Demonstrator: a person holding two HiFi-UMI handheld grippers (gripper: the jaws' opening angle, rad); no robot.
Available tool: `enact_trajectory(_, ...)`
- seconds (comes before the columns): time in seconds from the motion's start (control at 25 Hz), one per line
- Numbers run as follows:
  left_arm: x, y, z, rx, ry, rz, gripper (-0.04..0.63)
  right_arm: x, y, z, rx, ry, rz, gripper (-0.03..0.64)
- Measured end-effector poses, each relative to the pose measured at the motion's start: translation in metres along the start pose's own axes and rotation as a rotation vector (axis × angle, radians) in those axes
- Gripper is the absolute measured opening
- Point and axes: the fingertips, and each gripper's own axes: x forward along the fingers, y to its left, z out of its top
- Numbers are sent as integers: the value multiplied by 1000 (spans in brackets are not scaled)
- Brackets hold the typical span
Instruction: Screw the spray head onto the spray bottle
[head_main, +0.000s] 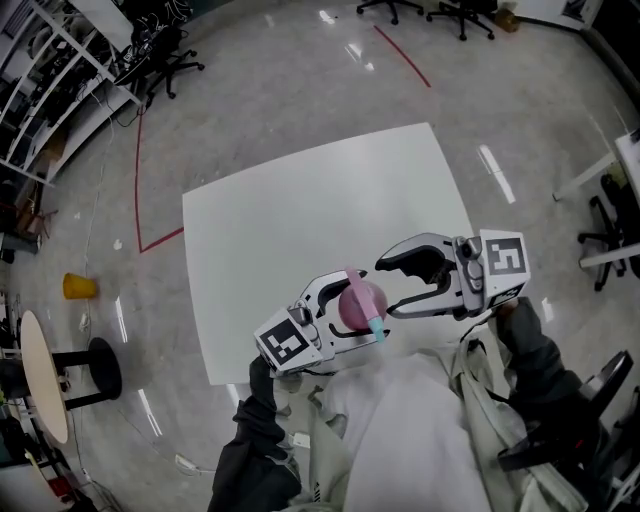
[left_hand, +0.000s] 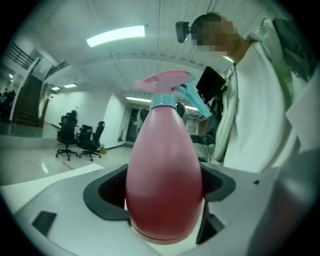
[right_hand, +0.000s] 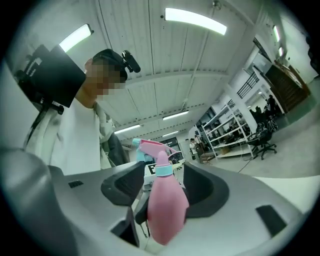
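— Where do we have the spray bottle (head_main: 358, 298)?

— Up off the white worktop (head_main: 300, 200), in front of our chest. In the head view it sits over the worktop's near edge. Our left hand-held gripper (head_main: 357, 308) grasps it, with one jaw pressed on each side of the wide pink belly.

— And the spray head (left_hand: 167, 85)?

— It sits on the bottle's neck. In the left gripper view we see its light-blue collar (left_hand: 163, 101) right on top of the pink body. The pink top is above the collar, and a blue-green part juts out toward our jacket. We cannot tell how tight the collar is.

— What of our right hand-held gripper (head_main: 387, 288)?

— Released. Its jaws stand well apart. In the head view they gape just beside the bottle, on its right. In the right gripper view the bottle shows in the gap between the two dark pads, and we see neither pad pressing on it. We grip nothing with that one.

— Do the two grippers touch?

— We see them close together, tips facing each other, but apart.

— What else is around us?

— The grey floor (head_main: 300, 90) with a red line (head_main: 137, 190) on it, and office chairs (head_main: 165, 60) on the far side of the worktop.
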Motion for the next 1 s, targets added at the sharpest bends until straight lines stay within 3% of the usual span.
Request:
enact_trajectory(0.24, 22, -32, -6, -28, 44, -180, 430, 19, 12, -13, -33, 61, 122, 224)
enact_trajectory(0.36, 26, -31, -4, -53, 24, -178, 430, 23, 16, -11, -39, 65, 124, 220)
enact_trajectory(0.4, 25, -27, -2, -65, 10, -160, 429, 24, 16, -9, -42, 59, 108, 188)
enact_trajectory(0.44, 24, -21, 0, -78, -5, -134, 428, 24, 15, -6, -45, 45, 81, 130)
enact_trajectory(0.6, 17, 8, -3, -95, -21, 37, 428, 21, -6, -1, -110, 16, -122, 124)
enact_trajectory(0.8, 8, 48, -12, -62, -15, 320, 428, 6, -47, -3, -151, -18, -539, 123)
enact_trajectory(0.88, 9, 57, -17, -37, 12, 395, 426, -1, -56, -9, -144, -17, -671, 123)
enact_trajectory(0.92, 12, 58, -17, -39, 6, 393, 426, -1, -56, -10, -155, -24, -681, 123)
enact_trajectory(1.0, 14, 51, -9, -68, -51, 332, 426, 4, -49, -6, -187, -45, -595, 124)
